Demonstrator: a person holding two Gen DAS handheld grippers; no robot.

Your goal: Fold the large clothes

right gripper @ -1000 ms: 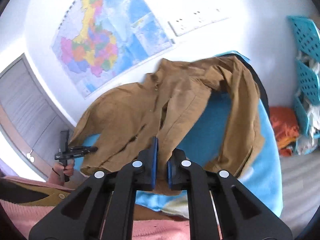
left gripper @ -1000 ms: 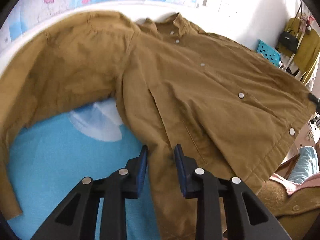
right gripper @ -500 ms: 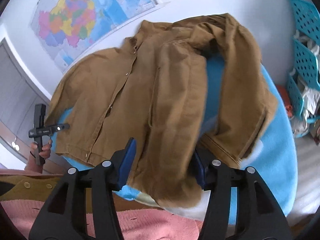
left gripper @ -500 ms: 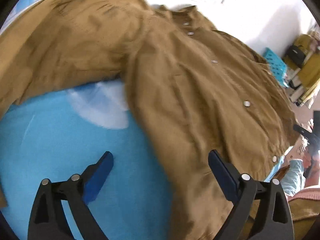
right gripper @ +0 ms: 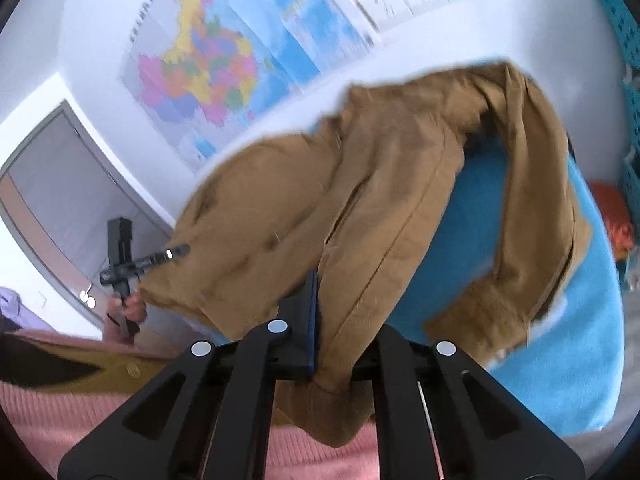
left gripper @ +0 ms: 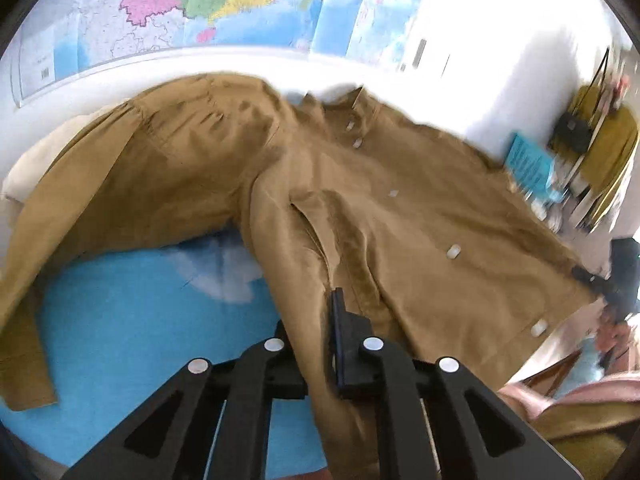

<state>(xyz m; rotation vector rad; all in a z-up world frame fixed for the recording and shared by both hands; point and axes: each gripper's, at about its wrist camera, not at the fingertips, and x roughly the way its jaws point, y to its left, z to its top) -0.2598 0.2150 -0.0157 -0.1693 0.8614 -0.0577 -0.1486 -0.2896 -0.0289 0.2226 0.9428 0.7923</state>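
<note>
A large mustard-brown button-up shirt [left gripper: 360, 208] lies spread on a blue cloth-covered table [left gripper: 120, 320], buttons up, collar at the far side. My left gripper [left gripper: 316, 344] is shut on the shirt's near hem edge, fabric pinched between its blue pads. In the right wrist view the same shirt [right gripper: 380, 200] hangs across the table, one sleeve [right gripper: 536, 200] folded down at the right. My right gripper [right gripper: 340, 320] is shut on the other near hem corner, cloth draped over its right finger. The left gripper also shows in the right wrist view [right gripper: 136, 268].
A wall map [left gripper: 192, 4] hangs behind the table. A turquoise crate [left gripper: 528, 160] and hanging clothes stand at the right. In the right wrist view, turquoise baskets [right gripper: 624, 60] and an orange item [right gripper: 616, 224] sit at the right. My pink sleeve [right gripper: 120, 400] is at the bottom.
Both grippers were open wide half a second ago and have closed on the shirt's near hem. The shirt's hem is lifted and pulled toward me.
</note>
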